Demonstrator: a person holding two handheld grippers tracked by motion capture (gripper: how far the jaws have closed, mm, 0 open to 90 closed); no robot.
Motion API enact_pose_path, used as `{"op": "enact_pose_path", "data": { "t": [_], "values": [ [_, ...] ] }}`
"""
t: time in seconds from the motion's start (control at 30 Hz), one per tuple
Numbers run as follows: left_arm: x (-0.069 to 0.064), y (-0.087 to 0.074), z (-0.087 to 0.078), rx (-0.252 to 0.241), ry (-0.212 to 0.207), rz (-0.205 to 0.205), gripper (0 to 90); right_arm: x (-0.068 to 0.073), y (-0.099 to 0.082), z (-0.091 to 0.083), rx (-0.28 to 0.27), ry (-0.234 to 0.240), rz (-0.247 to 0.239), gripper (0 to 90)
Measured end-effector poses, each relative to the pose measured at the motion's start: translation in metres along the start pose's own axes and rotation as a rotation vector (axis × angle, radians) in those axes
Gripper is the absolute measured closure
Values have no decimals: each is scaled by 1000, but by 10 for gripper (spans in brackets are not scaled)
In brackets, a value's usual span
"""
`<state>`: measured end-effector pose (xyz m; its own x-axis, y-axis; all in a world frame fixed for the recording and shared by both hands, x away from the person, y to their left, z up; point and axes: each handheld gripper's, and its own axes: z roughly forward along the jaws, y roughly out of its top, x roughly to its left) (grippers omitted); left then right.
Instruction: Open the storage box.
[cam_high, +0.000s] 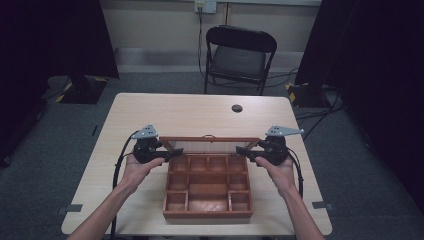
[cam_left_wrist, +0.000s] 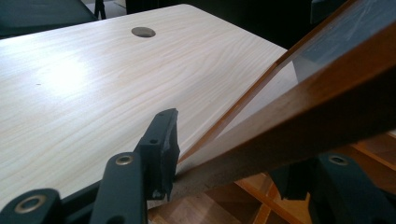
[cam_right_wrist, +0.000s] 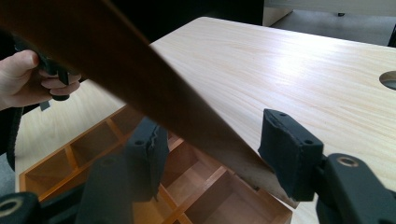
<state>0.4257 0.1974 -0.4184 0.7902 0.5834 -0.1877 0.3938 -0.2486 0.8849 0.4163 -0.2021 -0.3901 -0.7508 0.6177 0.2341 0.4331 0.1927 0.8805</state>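
Observation:
A brown wooden box (cam_high: 207, 214) with several compartments lies on the near half of the table. Its glass-paned lid (cam_high: 210, 139) stands tilted up at the far side. My left gripper (cam_high: 175, 150) is at the lid's left end. In the left gripper view the lid frame (cam_left_wrist: 303, 112) fills the gap of that gripper (cam_left_wrist: 224, 154), and one pad (cam_left_wrist: 163, 144) lies against its edge. My right gripper (cam_high: 242, 150) is at the right end. There the frame (cam_right_wrist: 140, 74) runs between the jaws of the right gripper (cam_right_wrist: 210, 149), and a sliver of table shows beside the right pad (cam_right_wrist: 289, 154).
The pale wooden table (cam_high: 150, 115) has a round cable hole (cam_high: 237, 108) near its far edge. A black folding chair (cam_high: 240, 55) stands behind it. Dark curtains and floor cables flank both sides. The person's other hand (cam_right_wrist: 23, 79) shows in the right gripper view.

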Motion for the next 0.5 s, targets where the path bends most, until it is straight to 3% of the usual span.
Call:
{"op": "enact_pose_path", "data": {
  "t": [0.33, 0.5],
  "values": [
    [4, 0, 2, -14, 5, -15, 497, -11, -3, 12, 24, -22, 14, 404],
    [8, 3, 3, -2, 5, -3, 513, -16, -4, 17, 21, -25, 20, 404]
  ]
}}
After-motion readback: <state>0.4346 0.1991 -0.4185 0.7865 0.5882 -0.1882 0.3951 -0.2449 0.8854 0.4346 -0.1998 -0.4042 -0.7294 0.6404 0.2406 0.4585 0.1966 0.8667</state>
